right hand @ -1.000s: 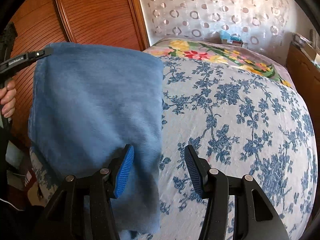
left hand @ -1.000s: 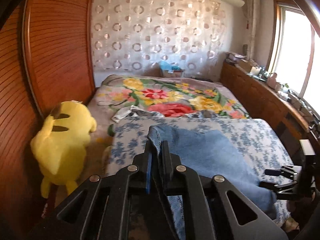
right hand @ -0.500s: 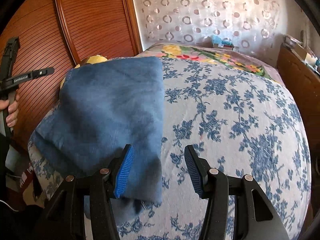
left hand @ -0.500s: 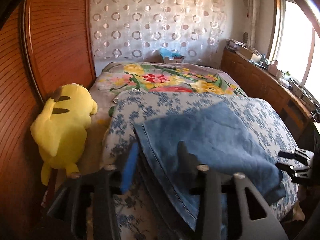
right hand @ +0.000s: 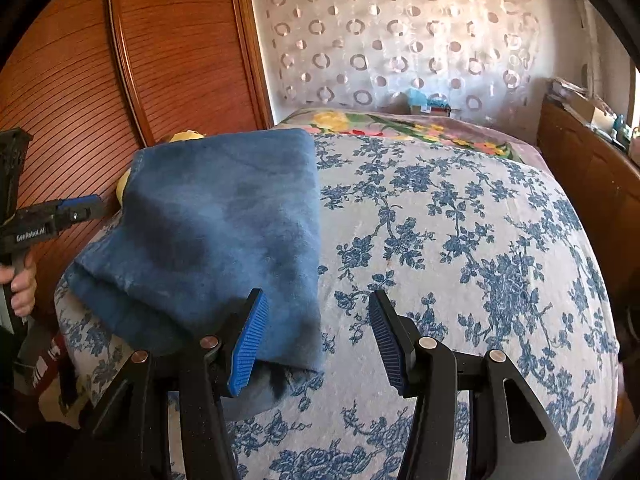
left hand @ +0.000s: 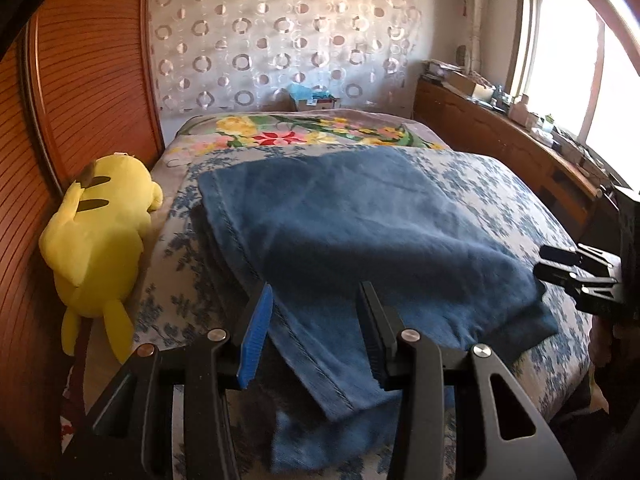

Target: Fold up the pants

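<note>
One bed (left hand: 472,184) with a blue-flowered cover fills both views. One pair of blue pants (left hand: 360,232), folded, lies flat on it near the foot edge, toward the left side. One yellow plush toy (left hand: 96,236) lies at the left edge of the bed, against the wooden wall.

The left gripper (left hand: 316,332) points down over the near part of the pants, its two fingers apart with the cloth lying under the gap and not pressed by the pads. The right gripper (right hand: 316,340) also points down, fingers apart, above the near right corner of the pants; only its left pad is over the cloth. In the right view one hand (right hand: 22,284) holds the left tool's handle at the left edge.

One second ago the left fingers were closed on the pants and held them up in the air; now they have let go and the pants rest on the bed. The right fingers stay as wide as before.
</note>
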A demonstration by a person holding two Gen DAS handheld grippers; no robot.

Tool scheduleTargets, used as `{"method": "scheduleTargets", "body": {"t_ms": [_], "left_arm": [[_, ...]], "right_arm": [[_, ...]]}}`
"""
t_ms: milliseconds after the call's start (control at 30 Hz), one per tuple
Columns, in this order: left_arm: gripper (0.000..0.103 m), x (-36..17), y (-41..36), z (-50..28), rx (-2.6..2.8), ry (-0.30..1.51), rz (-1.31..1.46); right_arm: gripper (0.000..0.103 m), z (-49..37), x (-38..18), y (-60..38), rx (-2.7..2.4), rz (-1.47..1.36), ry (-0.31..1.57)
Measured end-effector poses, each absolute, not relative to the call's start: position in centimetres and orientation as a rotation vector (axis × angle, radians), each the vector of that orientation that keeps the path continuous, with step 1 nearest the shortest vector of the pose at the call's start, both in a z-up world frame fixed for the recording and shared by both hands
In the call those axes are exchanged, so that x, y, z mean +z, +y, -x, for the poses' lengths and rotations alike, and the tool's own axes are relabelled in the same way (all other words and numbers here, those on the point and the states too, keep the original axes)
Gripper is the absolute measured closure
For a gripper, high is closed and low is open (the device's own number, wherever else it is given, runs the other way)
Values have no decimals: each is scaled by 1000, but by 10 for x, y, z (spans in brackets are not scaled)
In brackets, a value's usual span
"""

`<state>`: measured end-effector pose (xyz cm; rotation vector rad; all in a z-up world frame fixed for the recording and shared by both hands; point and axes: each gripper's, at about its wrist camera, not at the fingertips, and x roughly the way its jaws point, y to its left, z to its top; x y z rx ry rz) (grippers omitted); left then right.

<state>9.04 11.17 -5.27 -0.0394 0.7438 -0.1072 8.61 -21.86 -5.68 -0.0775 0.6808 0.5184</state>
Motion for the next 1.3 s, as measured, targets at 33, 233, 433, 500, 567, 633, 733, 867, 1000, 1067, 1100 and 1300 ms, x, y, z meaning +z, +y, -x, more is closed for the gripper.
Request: {"method": "scheduleTargets", "body": {"t_ms": [33, 233, 433, 500, 567, 633, 733, 867, 1000, 1067, 1100, 1300], "left_arm": [[59, -54, 109, -87, -113, 745, 35], [59, -62, 97, -71, -125, 751, 14], [59, -72, 93, -48, -98, 746, 9], [59, -77, 92, -42, -95, 754, 11], [59, -83, 92, -41, -88, 770, 2], [59, -87, 92, -40, -89, 773, 2], [59, -90, 89, -41, -88, 788, -4], [41, -88, 87, -42, -110, 788, 7], [34, -88, 83, -43, -120, 785, 17], [34, -85, 83, -40, -120, 765, 29], [34, -83, 83, -39, -123, 759, 33], [34, -79, 91, -40, -117, 744, 54]], "right_arm": [[49, -83, -56, -218, 519, 78, 676], [49, -61, -55, -219, 520, 70, 655], [49, -37, -59, -217, 512, 73, 645], [49, -31, -60, -215, 518, 81, 646], [49, -31, -59, -213, 524, 85, 645], [49, -32, -58, -212, 529, 82, 637], [49, -28, -57, -210, 534, 77, 631], [49, -24, -55, -212, 535, 75, 618], [49, -22, -60, -208, 534, 73, 631], [49, -22, -61, -206, 534, 72, 635], [49, -22, -62, -206, 535, 71, 636], [49, -26, -64, -203, 535, 63, 643]]}}
